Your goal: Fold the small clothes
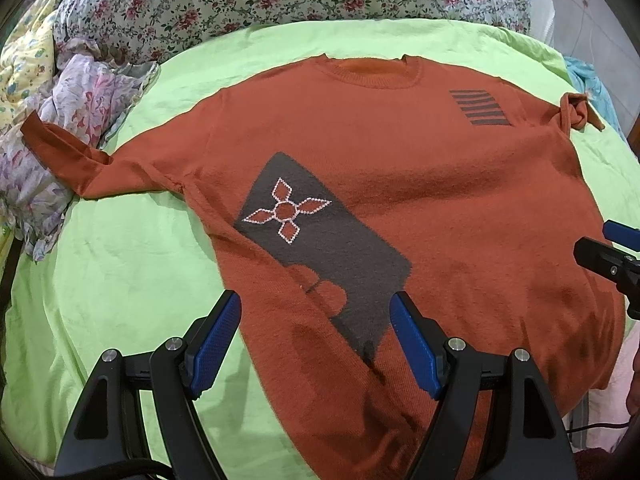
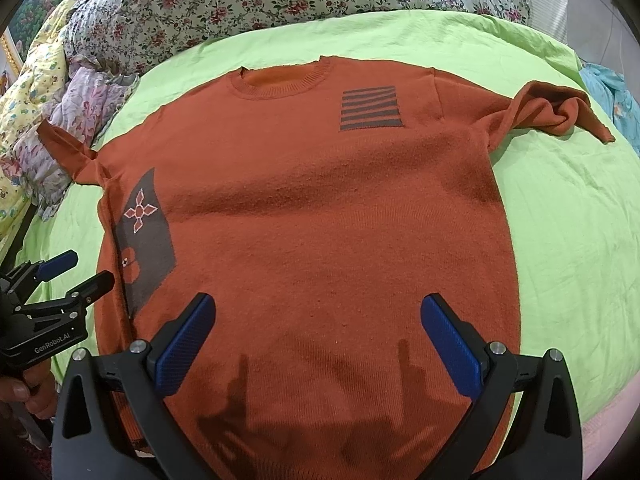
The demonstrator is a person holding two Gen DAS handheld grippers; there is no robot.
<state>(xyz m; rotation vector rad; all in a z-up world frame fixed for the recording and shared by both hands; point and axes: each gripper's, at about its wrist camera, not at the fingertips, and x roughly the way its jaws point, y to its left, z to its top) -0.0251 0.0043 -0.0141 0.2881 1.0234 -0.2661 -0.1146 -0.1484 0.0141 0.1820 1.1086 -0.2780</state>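
Orange sweater [image 1: 400, 152] flat on green sheet [image 1: 120, 280]; left gripper [image 1: 316, 340] and right gripper [image 2: 318, 340] above it, fingers released, empty.

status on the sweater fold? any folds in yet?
Done: the orange sweater is spread front-up on the green sheet, body flat. No folds yet. In hand: nothing; the left claw and right claw are both open above the hem end, gripping nothing. Left: the right sleeve is bunched, the left sleeve lies over the floral fabric; both need folding in, then the body.
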